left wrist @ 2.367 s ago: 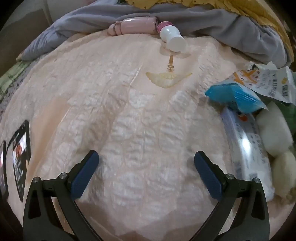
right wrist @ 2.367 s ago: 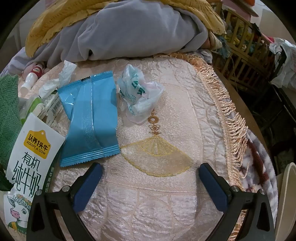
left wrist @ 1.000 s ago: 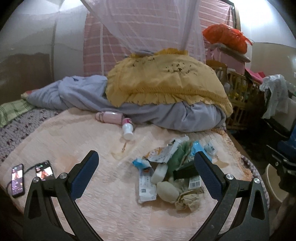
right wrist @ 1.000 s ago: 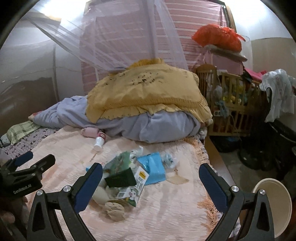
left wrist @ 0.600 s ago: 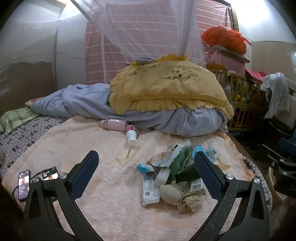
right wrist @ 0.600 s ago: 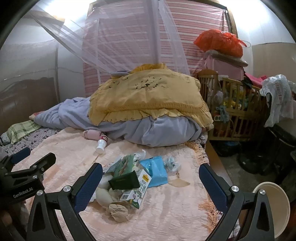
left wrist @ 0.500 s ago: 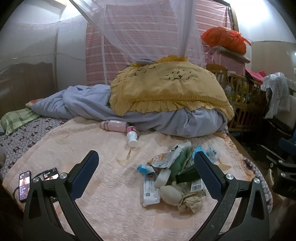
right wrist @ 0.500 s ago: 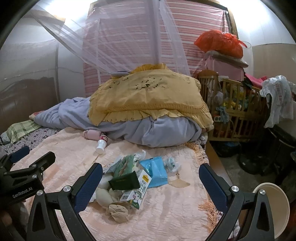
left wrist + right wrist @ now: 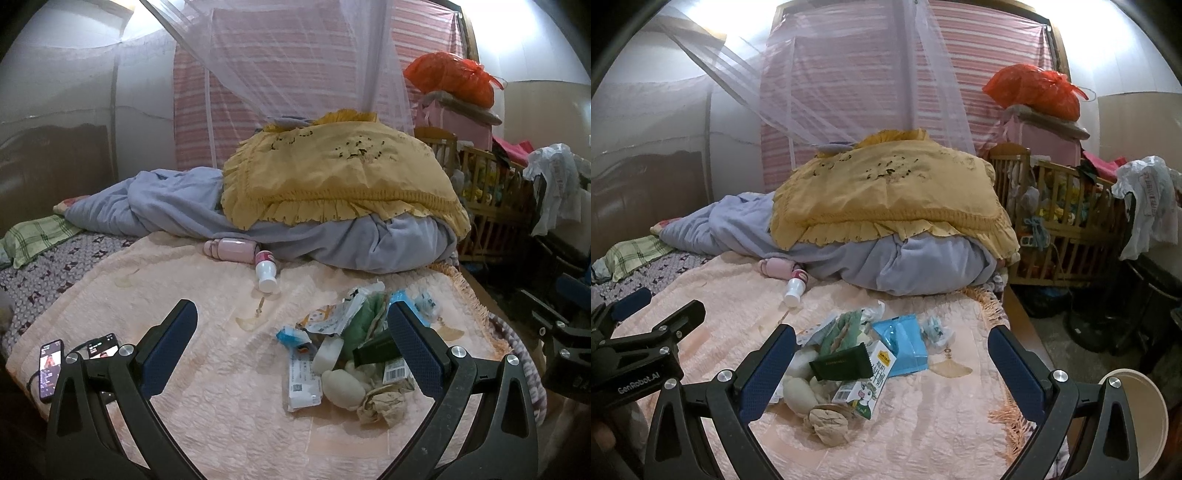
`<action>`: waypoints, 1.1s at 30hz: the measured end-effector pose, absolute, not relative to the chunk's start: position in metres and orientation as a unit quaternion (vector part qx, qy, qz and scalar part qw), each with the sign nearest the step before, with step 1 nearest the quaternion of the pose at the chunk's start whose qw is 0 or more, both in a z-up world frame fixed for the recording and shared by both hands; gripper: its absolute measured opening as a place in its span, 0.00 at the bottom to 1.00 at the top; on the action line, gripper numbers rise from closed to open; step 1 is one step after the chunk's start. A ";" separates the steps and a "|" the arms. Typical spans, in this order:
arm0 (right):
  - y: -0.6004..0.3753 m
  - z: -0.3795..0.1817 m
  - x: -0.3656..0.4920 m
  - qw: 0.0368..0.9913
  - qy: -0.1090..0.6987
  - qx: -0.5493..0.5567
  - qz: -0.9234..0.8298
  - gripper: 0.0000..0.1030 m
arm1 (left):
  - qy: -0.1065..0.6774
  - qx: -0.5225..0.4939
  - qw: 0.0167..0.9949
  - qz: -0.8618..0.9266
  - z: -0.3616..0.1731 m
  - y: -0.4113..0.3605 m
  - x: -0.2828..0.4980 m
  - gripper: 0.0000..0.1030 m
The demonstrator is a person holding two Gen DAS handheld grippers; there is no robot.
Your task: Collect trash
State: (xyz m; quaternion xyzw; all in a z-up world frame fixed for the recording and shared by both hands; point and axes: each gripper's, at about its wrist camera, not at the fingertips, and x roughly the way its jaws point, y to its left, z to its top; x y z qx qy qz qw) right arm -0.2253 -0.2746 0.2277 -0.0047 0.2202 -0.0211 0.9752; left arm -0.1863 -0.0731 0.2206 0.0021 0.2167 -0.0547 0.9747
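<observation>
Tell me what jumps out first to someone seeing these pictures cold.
The heap of trash in the middle of the peach bedspread: a milk carton, a blue wrapper, crumpled brown paper. Behind it rises a big yellow frilled cover draped over grey bedding. A red bag tops the clutter by the wooden crib at right.

Left gripper (image 9: 291, 343) and right gripper (image 9: 892, 363) both hover with jaws wide apart, empty.
</observation>
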 end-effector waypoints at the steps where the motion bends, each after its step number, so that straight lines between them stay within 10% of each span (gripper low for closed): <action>1: -0.275 0.227 -0.225 0.975 0.221 -0.005 -0.021 1.00 | 0.217 0.002 0.975 -0.054 0.221 -0.073 -0.185 1.00; 33: -0.271 0.209 -0.210 0.967 0.252 -0.010 -0.017 1.00 | 0.244 0.005 0.968 -0.053 0.196 -0.074 -0.170 1.00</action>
